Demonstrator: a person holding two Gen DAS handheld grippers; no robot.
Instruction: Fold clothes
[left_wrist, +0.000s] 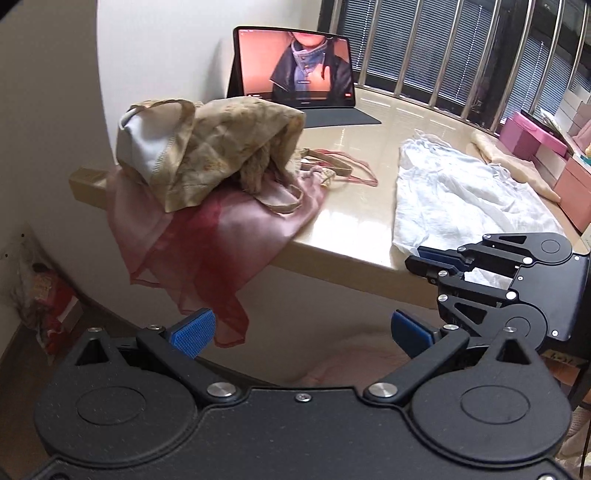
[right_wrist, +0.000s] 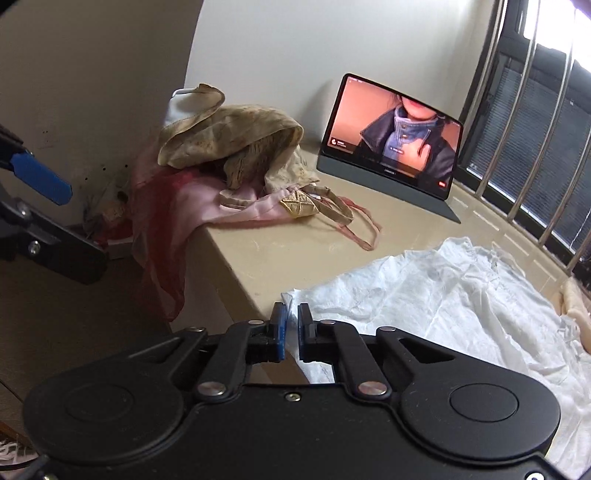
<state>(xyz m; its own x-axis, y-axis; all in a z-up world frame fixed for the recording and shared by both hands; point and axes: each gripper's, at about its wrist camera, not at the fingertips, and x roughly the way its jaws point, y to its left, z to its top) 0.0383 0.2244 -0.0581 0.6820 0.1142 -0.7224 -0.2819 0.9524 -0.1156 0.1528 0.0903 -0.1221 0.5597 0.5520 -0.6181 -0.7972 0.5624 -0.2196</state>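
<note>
Left tool (left_wrist: 301, 332) hangs off the bench's near edge, blue pads spread wide, nothing between them. Right tool (right_wrist: 291, 328) at the bench edge, pads nearly together, pinching the near corner of the white garment (right_wrist: 443, 295). That garment lies flat and crumpled on the beige bench (right_wrist: 266, 254), long axis running from the near edge away toward the barred window (right_wrist: 535, 155). Farther left, a tan floral garment (left_wrist: 221, 147) is heaped on a sheer pink one (left_wrist: 207, 243) that drapes over the bench corner, straps trailing right. At the back, a tablet (right_wrist: 395, 140) on its stand plays a video; on-screen writing too small to read. Pink boxes (left_wrist: 535, 136) far right.
</note>
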